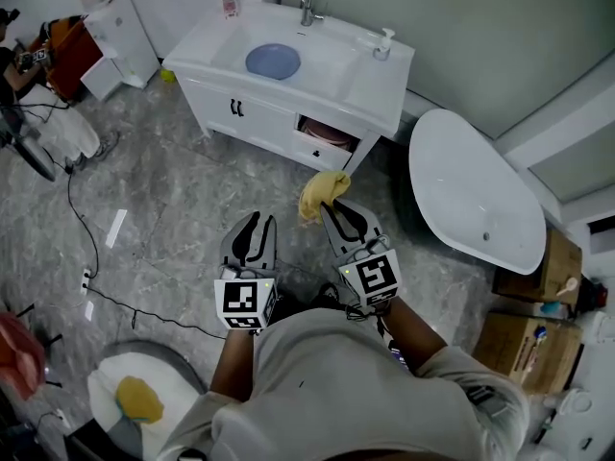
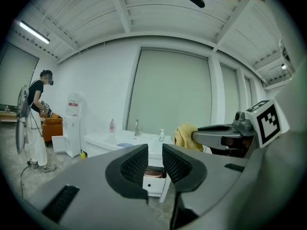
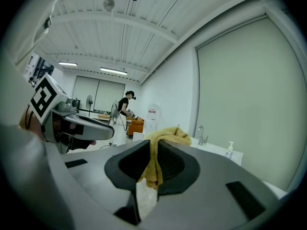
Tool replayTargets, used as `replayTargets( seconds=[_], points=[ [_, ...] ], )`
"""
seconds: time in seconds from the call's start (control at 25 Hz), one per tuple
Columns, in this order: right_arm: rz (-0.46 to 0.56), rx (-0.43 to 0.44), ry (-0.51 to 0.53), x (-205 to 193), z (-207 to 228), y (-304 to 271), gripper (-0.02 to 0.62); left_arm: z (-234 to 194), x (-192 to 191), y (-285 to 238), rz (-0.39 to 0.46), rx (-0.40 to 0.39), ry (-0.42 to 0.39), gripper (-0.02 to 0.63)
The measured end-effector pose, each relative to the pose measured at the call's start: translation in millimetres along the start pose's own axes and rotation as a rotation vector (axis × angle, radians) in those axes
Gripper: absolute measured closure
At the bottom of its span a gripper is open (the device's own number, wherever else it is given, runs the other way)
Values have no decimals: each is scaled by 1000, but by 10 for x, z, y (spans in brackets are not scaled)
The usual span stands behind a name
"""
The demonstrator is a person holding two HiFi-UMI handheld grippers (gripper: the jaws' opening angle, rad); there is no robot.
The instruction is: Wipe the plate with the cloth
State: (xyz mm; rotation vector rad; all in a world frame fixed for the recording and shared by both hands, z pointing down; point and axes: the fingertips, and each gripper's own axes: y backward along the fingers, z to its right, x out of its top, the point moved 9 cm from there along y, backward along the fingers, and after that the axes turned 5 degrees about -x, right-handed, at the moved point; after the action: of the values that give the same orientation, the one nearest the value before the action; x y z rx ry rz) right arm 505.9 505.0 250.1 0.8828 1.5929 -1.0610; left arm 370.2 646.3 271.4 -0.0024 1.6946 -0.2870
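Head view — crumpled cloth (image 1: 322, 192); round plate (image 1: 273, 61)

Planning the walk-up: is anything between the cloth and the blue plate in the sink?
Nothing visible does: only floor lies between the cloth and the plate. An open drawer juts from the vanity front.

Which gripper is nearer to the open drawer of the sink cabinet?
Right. The right gripper, shut on the yellow cloth, is straight below the open drawer in the head view; the left gripper, open and empty, is farther down and to its left.
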Motion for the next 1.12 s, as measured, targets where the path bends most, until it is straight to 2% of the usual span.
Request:
replayTargets(
  seconds=[0.24, 0.52, 0.8, 1.12],
  points=[
    [-20, 33, -27, -8, -245, -279, 548, -378, -73, 88, -31, 22, 24, 506],
    [-27, 38, -24, 3, -120, -766, 548, -686, -99, -193, -59, 29, 44, 506],
    [5, 64, -28, 34, 456, -1678, 548, -1229, 146, -1055, -59, 80, 0, 507],
    [-22, 102, -49, 168, 1306, -2603, 548, -1638, 505, -2340, -93, 73, 33, 508]
  ],
)
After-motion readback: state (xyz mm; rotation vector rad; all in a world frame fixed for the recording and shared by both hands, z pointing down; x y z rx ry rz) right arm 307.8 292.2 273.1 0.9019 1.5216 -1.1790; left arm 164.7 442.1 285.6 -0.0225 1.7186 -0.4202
